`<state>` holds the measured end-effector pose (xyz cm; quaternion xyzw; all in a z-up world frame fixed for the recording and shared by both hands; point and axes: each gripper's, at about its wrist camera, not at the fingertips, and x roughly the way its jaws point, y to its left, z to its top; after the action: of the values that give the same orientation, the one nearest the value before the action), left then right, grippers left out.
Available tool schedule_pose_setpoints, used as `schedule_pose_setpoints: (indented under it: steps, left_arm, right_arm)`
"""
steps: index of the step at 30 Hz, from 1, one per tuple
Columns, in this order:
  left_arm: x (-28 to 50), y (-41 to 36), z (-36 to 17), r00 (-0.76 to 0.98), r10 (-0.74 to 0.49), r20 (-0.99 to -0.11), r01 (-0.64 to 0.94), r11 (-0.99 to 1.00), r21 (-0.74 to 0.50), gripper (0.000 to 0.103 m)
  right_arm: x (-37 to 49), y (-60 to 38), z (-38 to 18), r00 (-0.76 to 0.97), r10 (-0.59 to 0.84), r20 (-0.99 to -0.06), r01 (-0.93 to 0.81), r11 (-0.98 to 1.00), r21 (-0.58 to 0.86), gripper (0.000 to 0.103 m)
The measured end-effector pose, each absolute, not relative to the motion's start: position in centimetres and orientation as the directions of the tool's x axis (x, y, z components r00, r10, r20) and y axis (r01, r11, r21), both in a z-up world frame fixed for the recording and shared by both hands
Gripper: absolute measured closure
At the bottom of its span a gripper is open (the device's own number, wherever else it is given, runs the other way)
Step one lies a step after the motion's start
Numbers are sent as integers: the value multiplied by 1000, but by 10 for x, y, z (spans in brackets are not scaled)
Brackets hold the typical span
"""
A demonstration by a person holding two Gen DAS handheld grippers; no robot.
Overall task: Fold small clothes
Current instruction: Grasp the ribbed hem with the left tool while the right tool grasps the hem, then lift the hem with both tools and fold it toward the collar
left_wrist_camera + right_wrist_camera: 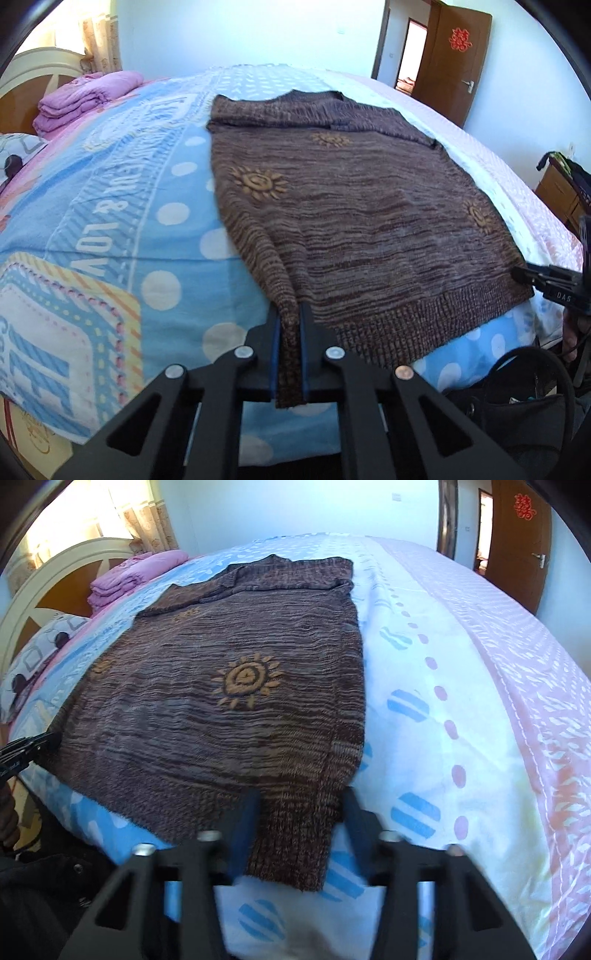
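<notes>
On the bed (155, 206), the left hand-held gripper (290, 314) pinched the brown sweater's (362, 221) sleeve cuff; the right hand-held gripper (301, 805) straddled the other cuff, not quite clamped.

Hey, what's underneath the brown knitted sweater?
The brown knitted sweater lies flat on a bed sheet patterned with blue dots and stripes. The part of the sheet it covers is hidden.

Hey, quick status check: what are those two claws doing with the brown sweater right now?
Left gripper shut on a sleeve cuff. Right gripper straddling the other cuff, not clamped. Sweater flat on the bed. Nothing in the way.
</notes>
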<state>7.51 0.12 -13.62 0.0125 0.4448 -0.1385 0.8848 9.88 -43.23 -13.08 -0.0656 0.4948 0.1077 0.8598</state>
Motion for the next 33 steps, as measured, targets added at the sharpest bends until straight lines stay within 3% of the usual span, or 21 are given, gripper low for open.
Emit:
schedule_pose_setpoints:
  steps: [1,2,11,17,23,26,33]
  left_arm:
    - [73,4,-133,574,-236,-784,253,962,-104,94]
    - [73,5,-131,582,-230,-780,248,964,-99,94]
    - [72,15,-128,594,-210,-777,224,970,-91,94]
    - [70,9,-118,645,-176,-744,250,968,-13,94]
    - [83,23,-140,563,-131,-816,199,980,-20,78]
    - [86,40,-133,597,-119,-794,146,989,-39,60]
    - [89,39,-153,556,-148,-818,153,985,-74,61]
  right_arm:
    - [98,-433,-130,479,135,-867,-259,966,8,87]
    - [96,-434,-129,467,161,-870,-271,962,33,90]
    - [90,-434,-124,462,184,-868,-293,955,46,93]
    - [87,-453,-101,511,234,-827,-269,957,105,93]
    - [92,-461,-125,426,250,-869,-228,960,164,93]
    - [90,-456,-123,430,241,-870,-248,958,143,93]
    - [91,-461,-115,446,162,-880,-257,965,48,95]
